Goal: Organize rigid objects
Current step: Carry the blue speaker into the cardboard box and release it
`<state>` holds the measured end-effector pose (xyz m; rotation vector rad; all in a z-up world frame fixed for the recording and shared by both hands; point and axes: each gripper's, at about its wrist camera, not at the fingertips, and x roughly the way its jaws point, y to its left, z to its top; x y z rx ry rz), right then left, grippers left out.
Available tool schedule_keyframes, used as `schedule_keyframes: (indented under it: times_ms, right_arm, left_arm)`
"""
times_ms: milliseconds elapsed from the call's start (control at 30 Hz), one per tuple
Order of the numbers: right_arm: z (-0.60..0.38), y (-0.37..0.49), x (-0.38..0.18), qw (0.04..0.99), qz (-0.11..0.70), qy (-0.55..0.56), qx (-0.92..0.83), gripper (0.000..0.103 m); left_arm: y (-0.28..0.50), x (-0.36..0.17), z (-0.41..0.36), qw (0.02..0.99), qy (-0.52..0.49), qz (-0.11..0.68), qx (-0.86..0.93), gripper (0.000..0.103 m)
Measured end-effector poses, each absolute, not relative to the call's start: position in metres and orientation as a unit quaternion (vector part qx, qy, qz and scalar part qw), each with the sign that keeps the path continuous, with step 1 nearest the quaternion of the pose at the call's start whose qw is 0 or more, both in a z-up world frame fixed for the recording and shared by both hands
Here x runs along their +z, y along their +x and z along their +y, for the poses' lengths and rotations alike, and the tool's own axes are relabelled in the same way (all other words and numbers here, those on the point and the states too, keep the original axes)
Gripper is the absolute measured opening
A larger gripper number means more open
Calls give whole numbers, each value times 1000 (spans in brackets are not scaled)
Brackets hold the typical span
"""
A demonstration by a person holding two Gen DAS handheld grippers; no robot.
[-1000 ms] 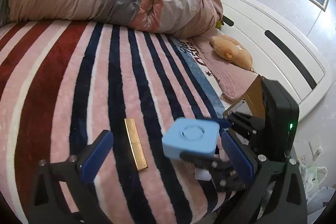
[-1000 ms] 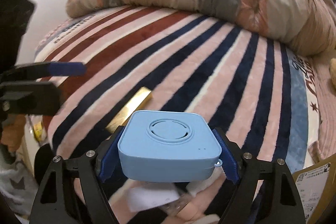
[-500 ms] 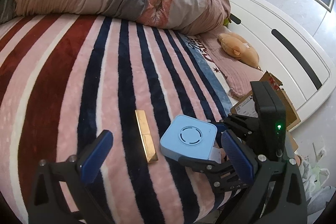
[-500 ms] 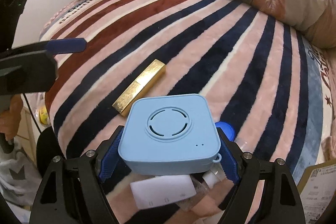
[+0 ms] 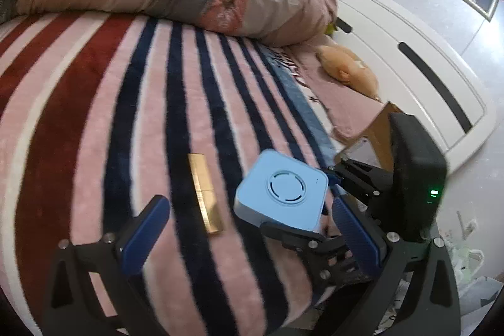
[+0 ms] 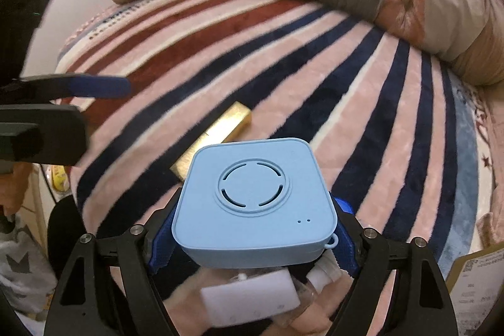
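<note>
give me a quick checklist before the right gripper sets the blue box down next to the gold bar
1. Right gripper clamped on the blue box at both sides: ok.
2. Box level in the jaws: ok, only slightly tilted.
3. Left gripper open, holding nothing: ok.
4. Gold bar lying flat on the striped blanket, apart from the box: ok.
5. Landing spot under the box: cannot tell; a white block and a small bottle show beneath it.
6. Left gripper out of the right one's way: cannot tell.
</note>
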<state>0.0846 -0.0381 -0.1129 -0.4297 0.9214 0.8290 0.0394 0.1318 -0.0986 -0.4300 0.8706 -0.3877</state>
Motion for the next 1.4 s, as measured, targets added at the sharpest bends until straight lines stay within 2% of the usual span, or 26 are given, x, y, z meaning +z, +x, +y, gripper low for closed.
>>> schedule_keyframes:
  times_ms: [200,267,367,433,500,533,633,867,1067,1400]
  right_arm:
    - [-60,55,-59,826,348,-141,420,79]
    - [-69,43,-42,835,318,-132,428,79]
    - [-83,28,-18,846,281,-124,435,79]
    - [-92,20,-8,855,260,-127,431,79]
    - [-106,15,2,866,243,-131,416,79]
    - [-114,11,5,871,236,-125,413,79]
    - [-140,14,14,879,235,-111,400,78]
    - [-214,22,29,907,239,-71,338,78]
    - [-268,38,19,909,288,-54,296,78]
    - [-295,56,-12,890,357,-44,280,78]
  left_arm:
    - [38,-76,111,859,-225,391,-243,101]
    - [36,-65,104,859,-232,373,-262,98]
    - [33,-45,88,851,-247,347,-307,80]
    - [32,-30,74,854,-240,334,-320,64]
    - [32,-13,56,863,-217,323,-321,63]
    - [31,-6,48,868,-205,320,-320,56]
    - [33,16,17,880,-163,311,-320,49]
    - [63,46,-72,873,-85,319,-359,48]
    - [88,36,-137,852,-32,364,-375,48]
    - [102,14,-173,839,8,411,-357,48]
